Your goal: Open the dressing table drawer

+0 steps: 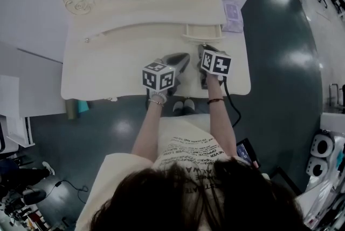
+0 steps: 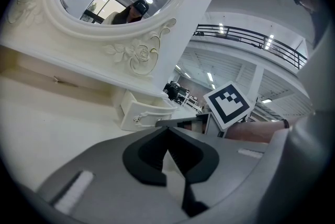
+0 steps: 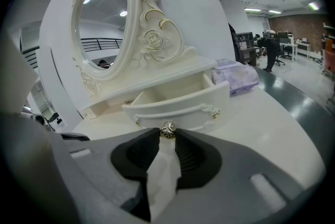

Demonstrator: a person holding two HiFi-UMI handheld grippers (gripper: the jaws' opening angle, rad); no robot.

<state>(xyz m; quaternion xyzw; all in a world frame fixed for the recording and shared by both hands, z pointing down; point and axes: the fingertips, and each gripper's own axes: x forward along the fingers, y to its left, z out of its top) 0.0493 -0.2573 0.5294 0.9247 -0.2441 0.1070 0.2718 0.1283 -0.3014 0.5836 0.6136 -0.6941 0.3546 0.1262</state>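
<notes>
Drawer, cream with curved front and metal knob, stands open.

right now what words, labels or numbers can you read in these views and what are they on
Nothing reads clearly enough to quote.
Shirt: lines of black print, upside down, too small to read.
Marker cubes: black square patterns only, no letters.
Purple packet: print too blurred.
</notes>
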